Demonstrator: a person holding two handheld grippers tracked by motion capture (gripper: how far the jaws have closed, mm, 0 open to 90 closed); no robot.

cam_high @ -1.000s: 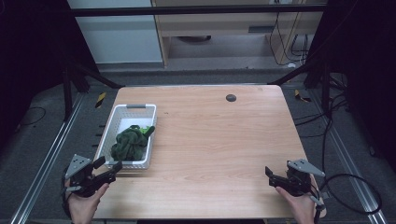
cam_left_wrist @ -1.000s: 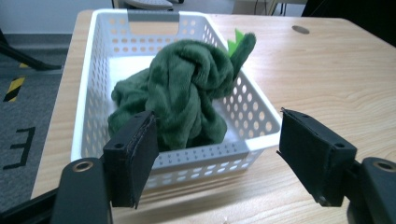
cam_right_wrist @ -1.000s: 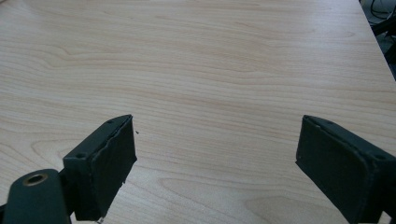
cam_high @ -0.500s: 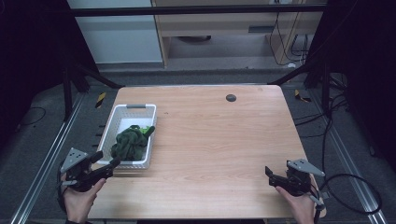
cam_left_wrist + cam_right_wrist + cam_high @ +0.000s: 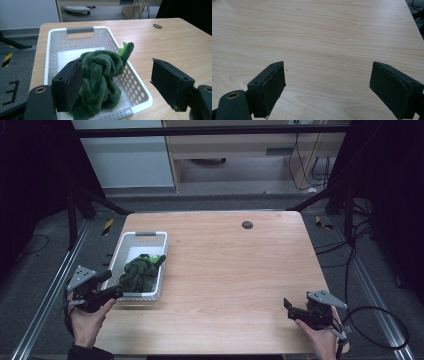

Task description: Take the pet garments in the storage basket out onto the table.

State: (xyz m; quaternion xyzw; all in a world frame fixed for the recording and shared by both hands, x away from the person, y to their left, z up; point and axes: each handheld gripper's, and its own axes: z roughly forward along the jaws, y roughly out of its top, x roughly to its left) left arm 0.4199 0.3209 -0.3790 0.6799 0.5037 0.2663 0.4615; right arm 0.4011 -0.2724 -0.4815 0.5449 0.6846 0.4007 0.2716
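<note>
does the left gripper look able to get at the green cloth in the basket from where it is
Probably yes: the left gripper is open at the near end of the white basket, and the green cloth is heaped above its rim, uncovered.

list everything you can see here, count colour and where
table: one, light wood, centre of the high view
basket: one, white perforated plastic with grey handles, on the table's left side
plush cloth: one, dark green with a light green bit, bundled in the basket's near end
round cap: one, dark, in the tabletop near the far edge
left gripper: one, black, jaws open, at the basket's near left corner
right gripper: one, black, jaws open, over bare table at the near right
hands: two, each holding a gripper, at the near edge
</note>
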